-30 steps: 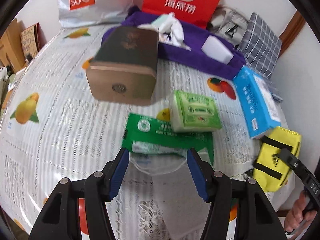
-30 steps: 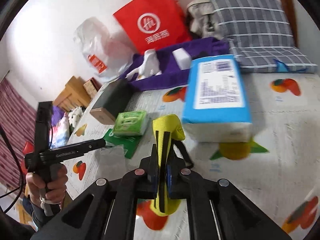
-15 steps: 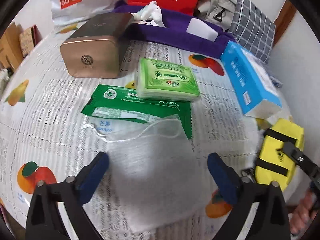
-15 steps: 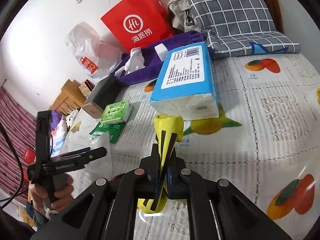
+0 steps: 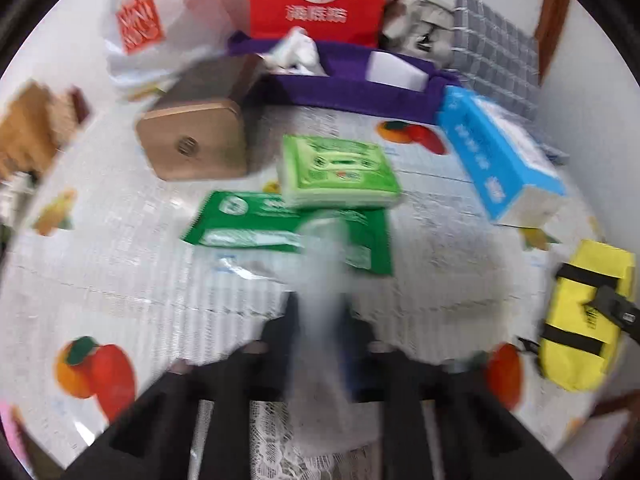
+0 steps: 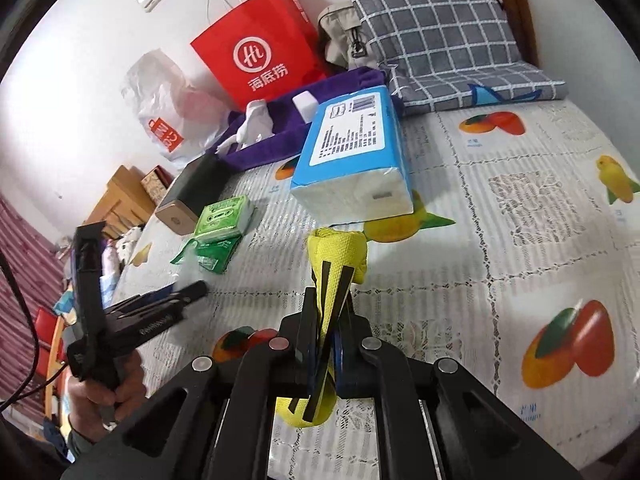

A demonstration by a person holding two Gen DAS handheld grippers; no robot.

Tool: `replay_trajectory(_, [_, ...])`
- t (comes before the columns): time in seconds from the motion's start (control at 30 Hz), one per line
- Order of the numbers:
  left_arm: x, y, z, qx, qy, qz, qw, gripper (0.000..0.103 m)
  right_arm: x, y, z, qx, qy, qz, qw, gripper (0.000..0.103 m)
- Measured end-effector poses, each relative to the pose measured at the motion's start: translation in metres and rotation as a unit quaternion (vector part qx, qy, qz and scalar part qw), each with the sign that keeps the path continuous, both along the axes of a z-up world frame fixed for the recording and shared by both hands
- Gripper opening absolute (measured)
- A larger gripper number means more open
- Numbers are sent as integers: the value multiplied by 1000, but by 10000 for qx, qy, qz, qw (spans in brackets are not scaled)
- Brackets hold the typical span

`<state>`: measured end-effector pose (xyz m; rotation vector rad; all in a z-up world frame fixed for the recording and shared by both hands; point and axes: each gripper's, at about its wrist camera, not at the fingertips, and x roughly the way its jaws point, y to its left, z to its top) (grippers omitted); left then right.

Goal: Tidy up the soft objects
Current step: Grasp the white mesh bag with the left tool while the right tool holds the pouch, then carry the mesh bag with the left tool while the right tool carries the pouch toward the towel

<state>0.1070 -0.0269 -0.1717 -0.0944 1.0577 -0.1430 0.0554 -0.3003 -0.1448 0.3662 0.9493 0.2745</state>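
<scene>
My left gripper (image 5: 320, 320) is shut on a clear plastic bag (image 5: 320, 264), which bunches up between the blurred fingers above the fruit-print bed cover. Beyond it lie a dark green wipes pack (image 5: 256, 220) and a light green tissue pack (image 5: 340, 172). My right gripper (image 6: 326, 332) is shut on a yellow pouch with black straps (image 6: 338, 256) and holds it above the bed. The pouch also shows in the left wrist view (image 5: 584, 316), and the left gripper shows in the right wrist view (image 6: 160, 304).
A blue tissue pack (image 6: 356, 152) lies mid-bed. A gold box (image 5: 192, 144), a purple cloth tray (image 5: 360, 92) with white items, a red paper bag (image 5: 316, 0), a white plastic bag (image 5: 140, 32) and a checked pillow (image 6: 440, 36) stand at the back.
My left gripper has closed from wide open onto the clear plastic bag and lifted it. My right gripper still holds the yellow pouch, shifted slightly.
</scene>
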Motion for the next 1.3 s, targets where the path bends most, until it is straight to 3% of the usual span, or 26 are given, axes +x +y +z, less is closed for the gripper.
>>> replay_trajectory(0.07, [1,16,2,-554,171,-149,9982,9,-2,6,7,-71,-48,-101,9999,6])
replay_trajectory(0.37, [8,47,28,-953,124,-550,9939,9,4,38,41,-333,-257,-286,9987,6])
replay_trajectory(1.0, [44,79,56,-1175,-141,-783,9899,9,41,68,79,-621,-482,-556,9954,5])
replay_trajectory(1.3, [61,92,72,-1303,-439,-375,9898,9,64,69,97,-625,-629,-387,9953,5])
